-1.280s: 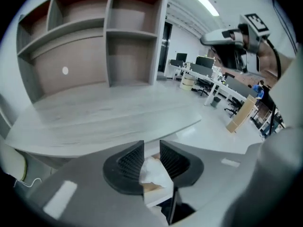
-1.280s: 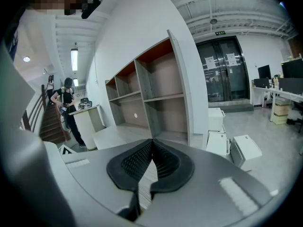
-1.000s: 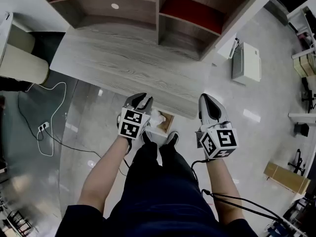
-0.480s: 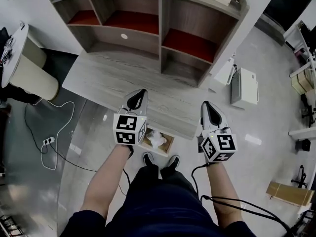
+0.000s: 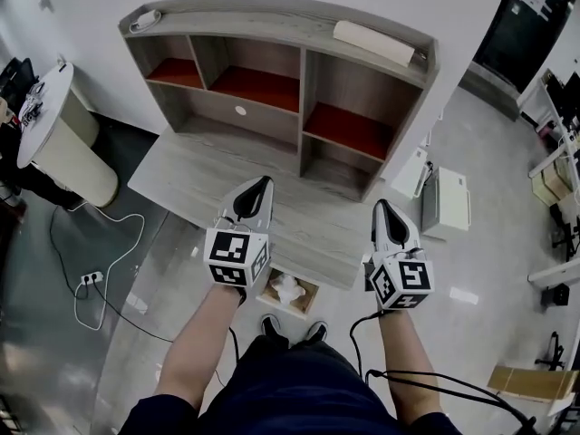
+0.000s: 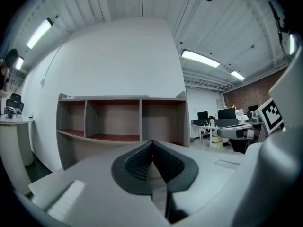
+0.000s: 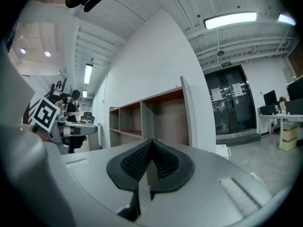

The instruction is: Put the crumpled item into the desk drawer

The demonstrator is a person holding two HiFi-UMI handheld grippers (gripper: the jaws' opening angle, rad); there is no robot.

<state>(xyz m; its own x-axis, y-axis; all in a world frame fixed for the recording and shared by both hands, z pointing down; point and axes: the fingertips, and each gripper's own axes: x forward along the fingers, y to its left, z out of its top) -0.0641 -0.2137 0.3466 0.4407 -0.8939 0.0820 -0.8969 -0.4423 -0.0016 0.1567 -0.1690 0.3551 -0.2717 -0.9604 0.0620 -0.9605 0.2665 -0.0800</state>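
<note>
The crumpled white item (image 5: 288,288) lies inside the open wooden drawer (image 5: 306,304) below the desk's front edge, just ahead of the person's shoes. My left gripper (image 5: 257,190) hovers over the grey wood desk top (image 5: 195,175), up and left of the drawer, shut and empty. My right gripper (image 5: 384,214) is held at the desk's right front corner, also shut with nothing in it. In the left gripper view the gripper (image 6: 152,146) has its ribbed pads pressed together, facing the shelf unit (image 6: 118,122). In the right gripper view that gripper (image 7: 152,145) shows the same.
A three-bay shelf unit (image 5: 304,84) with red shelves stands on the desk, a white roll (image 5: 373,43) on top. A round white table (image 5: 50,107) is at left, a cable and power strip (image 5: 89,279) on the floor, and a white box (image 5: 450,202) at right.
The left gripper rose from beside the drawer to above the desk and its jaws came together. The crumpled item stayed in the drawer. The view widened onto the whole shelf unit.
</note>
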